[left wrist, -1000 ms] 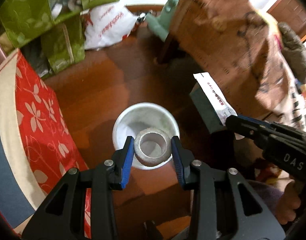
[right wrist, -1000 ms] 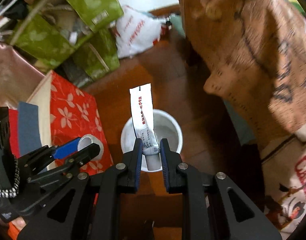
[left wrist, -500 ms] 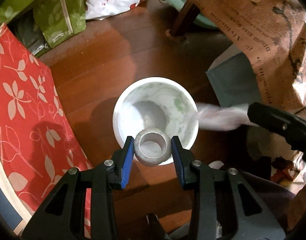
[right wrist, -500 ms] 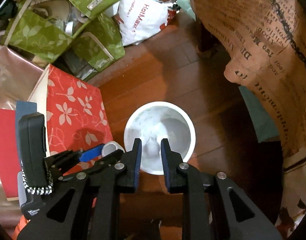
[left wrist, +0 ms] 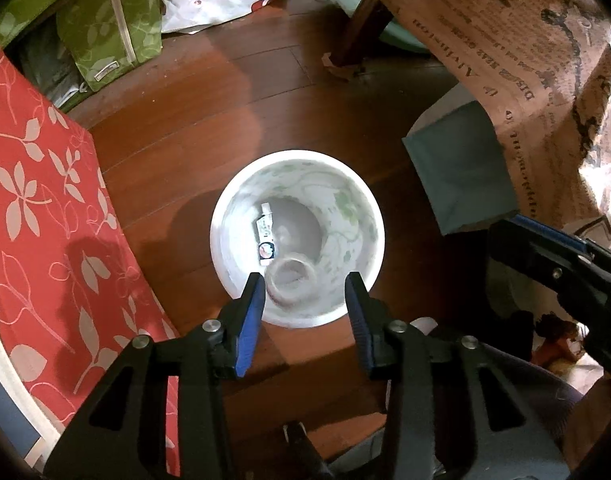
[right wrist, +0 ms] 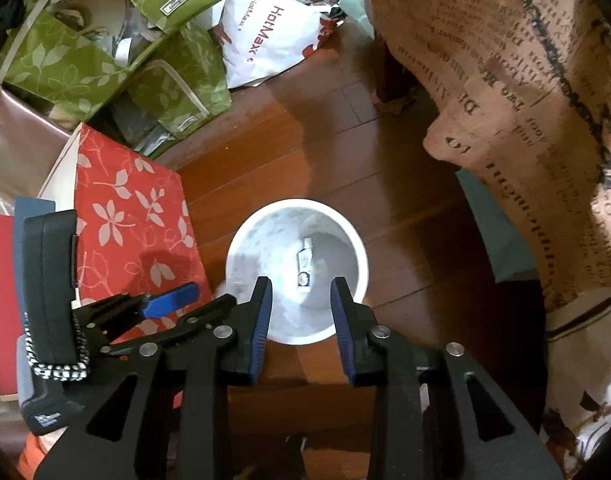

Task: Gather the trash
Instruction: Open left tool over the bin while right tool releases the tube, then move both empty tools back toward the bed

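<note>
A wooden floor [left wrist: 209,120] lies below both grippers, bounded by a red floral box [left wrist: 45,216] to the left and a printed brown cloth [right wrist: 525,92] to the right. A white bin [left wrist: 375,240] stands straight ahead of each gripper. The left gripper [left wrist: 304,294] is spread wide, holding nothing; a blurred tape roll [left wrist: 291,280] sits between its tips, inside the bin. The right gripper [right wrist: 301,300] is likewise apart and empty. A small wrapper [right wrist: 304,266] lies at the bin's bottom, long axis pointing away from the grippers.
</note>
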A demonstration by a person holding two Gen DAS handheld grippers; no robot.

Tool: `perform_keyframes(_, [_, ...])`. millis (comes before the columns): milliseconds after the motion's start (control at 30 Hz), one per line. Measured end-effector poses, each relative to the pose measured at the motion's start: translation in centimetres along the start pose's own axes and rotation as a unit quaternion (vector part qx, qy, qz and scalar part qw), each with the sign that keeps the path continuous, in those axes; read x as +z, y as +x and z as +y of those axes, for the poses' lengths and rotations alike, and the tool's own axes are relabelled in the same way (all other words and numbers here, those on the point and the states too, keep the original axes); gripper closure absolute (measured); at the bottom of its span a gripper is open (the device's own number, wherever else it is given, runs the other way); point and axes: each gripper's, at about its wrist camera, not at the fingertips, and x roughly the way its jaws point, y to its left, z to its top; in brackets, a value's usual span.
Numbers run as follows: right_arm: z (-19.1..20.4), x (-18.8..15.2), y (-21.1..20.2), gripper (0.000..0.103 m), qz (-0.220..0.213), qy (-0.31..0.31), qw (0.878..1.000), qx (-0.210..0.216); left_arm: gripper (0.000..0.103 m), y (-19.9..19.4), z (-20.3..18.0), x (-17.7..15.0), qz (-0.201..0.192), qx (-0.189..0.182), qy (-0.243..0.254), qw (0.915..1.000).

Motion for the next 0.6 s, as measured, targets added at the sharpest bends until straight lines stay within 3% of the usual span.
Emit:
perform_keyframes(133, [0.1,-0.2,-1.0,0.075,-0.013,0.000,1.000,-0.002,0.045,-0.9,-0.2,-0.3,-0.009,0.004,0.002,1.0000])
perform_keyframes(367, [1.1,-1.2,-4.6,0.075,-0.055,-0.026,0.998,-0.016,0.045,-4.7,-0.9,-0.7,-0.048,0.021,0.016,0.9985])
perform_keyframes(600, [1.9,-2.2,-10.5,0.075,-0.122,-0.039,0.991,-0.025,0.045,-11.6,-2.9,-1.8,-0.118,0.027,0.042,0.9918])
